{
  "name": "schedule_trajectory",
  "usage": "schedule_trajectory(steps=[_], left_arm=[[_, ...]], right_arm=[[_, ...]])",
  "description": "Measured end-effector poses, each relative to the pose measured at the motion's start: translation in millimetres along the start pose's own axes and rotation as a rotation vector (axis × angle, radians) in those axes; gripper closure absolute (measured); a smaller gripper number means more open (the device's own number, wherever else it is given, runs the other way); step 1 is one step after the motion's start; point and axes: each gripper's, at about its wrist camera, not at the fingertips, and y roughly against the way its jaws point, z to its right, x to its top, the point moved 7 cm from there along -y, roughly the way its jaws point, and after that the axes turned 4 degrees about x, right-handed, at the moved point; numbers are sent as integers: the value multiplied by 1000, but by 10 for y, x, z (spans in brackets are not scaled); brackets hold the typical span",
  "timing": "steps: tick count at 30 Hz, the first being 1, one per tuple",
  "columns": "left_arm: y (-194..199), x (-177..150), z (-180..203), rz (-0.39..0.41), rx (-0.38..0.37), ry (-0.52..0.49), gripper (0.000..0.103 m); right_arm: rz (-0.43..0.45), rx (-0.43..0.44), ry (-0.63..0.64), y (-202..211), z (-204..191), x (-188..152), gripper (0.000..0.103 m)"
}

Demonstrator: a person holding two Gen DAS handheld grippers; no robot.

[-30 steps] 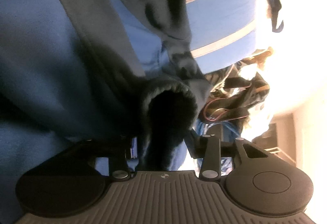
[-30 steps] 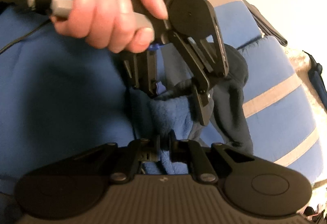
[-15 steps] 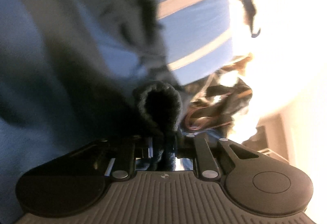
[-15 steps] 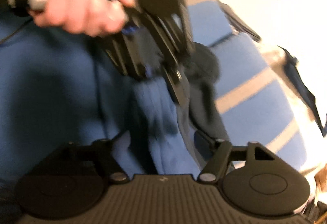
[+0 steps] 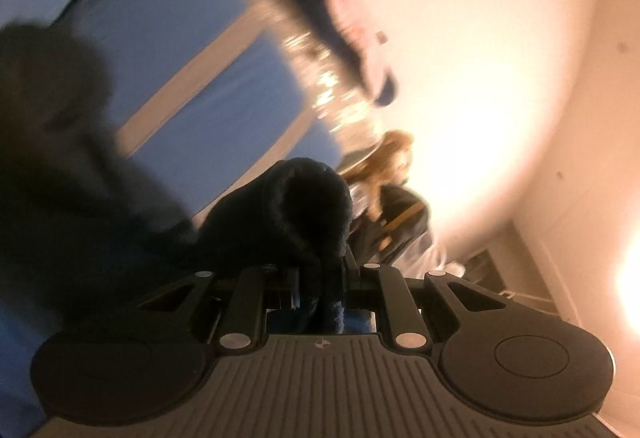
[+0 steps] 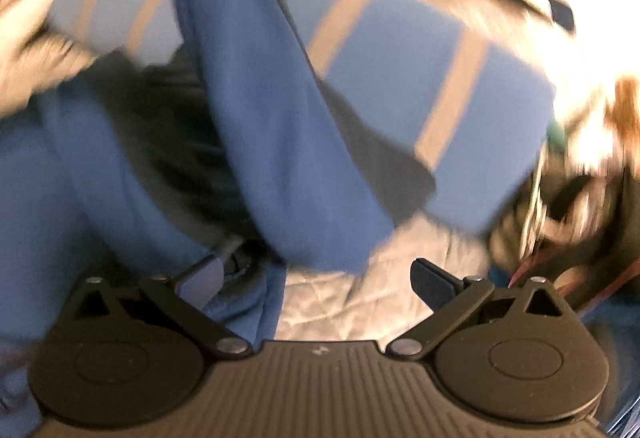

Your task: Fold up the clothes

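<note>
The work surface is a pale quilted bedcover (image 6: 384, 302), its stitched diamonds showing bare just ahead of the right gripper (image 6: 316, 282), and on it lies a blue fabric with tan stripes (image 6: 404, 78) spread toward the far right. At the far right edge of the bed sits a blurred heap of dark and brown things (image 5: 396, 198), and beyond it a plain pale wall (image 5: 500, 38) washed out by strong warm light. The blue fleece garment (image 6: 264, 118) hangs as a long band from the upper left of the right wrist view down to the near centre, its lower end draped just in front of the right gripper. The left gripper (image 5: 320, 282) is clenched on the garment's dark cuff (image 5: 296, 206), which bulges up just above its fingers. A second ago both grippers pinched that cuff low over the blue cloth; since then the right one's jaws have just been opening and now stand wide, pressing on nothing, while the left has lifted the cuff clear, so the wall and the room fill its view.
</note>
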Motion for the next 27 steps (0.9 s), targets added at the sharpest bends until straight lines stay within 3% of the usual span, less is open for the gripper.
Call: schedule_trajectory(steps=[4, 11, 19, 23, 24, 26, 27], left_arm=[[-53, 282, 568, 64, -38, -19, 86], [71, 716, 1328, 202, -80, -39, 86], [337, 1168, 1405, 309, -32, 0, 86], [528, 1312, 1309, 308, -8, -29, 86], [585, 1340, 1282, 306, 4, -44, 86], [724, 1402, 1207, 290, 36, -78, 86], [808, 1432, 1152, 283, 62, -102, 86]], right_arm=[[9, 43, -184, -86, 260, -82, 0], [91, 170, -202, -291, 193, 141, 0], [117, 237, -176, -825, -177, 463, 0], [93, 141, -90, -1209, -292, 555, 3], [91, 128, -103, -1272, -239, 556, 7], [81, 92, -158, -1393, -68, 555, 54], [80, 95, -220, -1407, 59, 536, 59]])
